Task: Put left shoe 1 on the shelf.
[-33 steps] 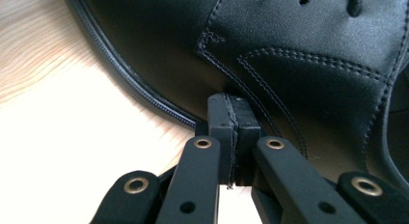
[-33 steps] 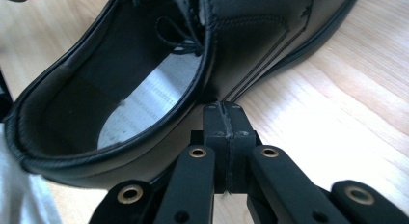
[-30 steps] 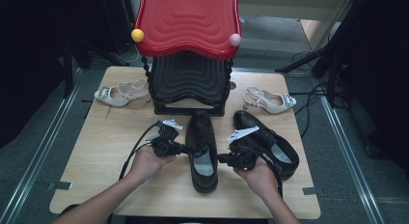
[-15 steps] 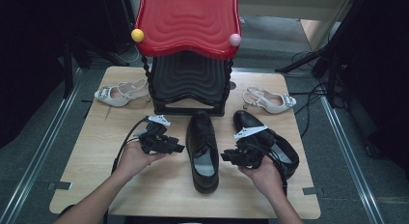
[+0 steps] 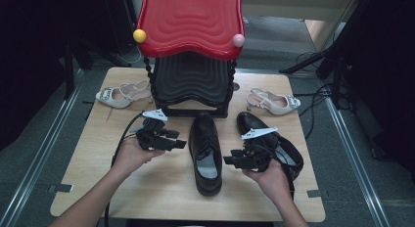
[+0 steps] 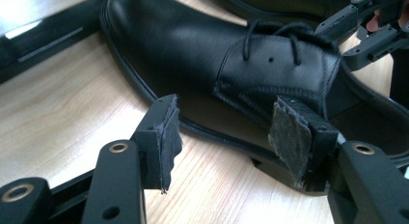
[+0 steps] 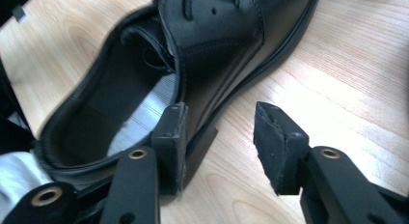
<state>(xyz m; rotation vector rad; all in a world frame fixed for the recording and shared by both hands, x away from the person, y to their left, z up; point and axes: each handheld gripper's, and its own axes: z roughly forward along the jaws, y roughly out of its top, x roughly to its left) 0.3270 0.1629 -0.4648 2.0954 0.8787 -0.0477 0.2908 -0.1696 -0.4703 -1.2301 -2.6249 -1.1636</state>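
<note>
A black lace-up shoe [image 5: 205,147] lies on the wooden table [image 5: 161,188], toe toward the far side. My left gripper [image 5: 177,139] hovers just to its left, open and empty. In the left gripper view the left gripper [image 6: 226,127] faces the side of the shoe [image 6: 193,50], with the right gripper [image 6: 371,26] beyond it. My right gripper [image 5: 232,159] is open and empty at the shoe's right, near the heel. In the right gripper view the right gripper [image 7: 222,118] points at the shoe's [image 7: 202,45] heel edge. A second black shoe [image 5: 288,148] lies behind my right hand, partly hidden.
A black stool with a red wavy top [image 5: 191,21] stands at the table's far middle. One white sandal [image 5: 117,95] lies at the far left and another [image 5: 274,102] at the far right. Cables [image 5: 125,134] trail from the left gripper.
Both grippers have drawn outward from the middle shoe's sides, the left one leftward and the right one rightward. The shoe has stayed in place.
</note>
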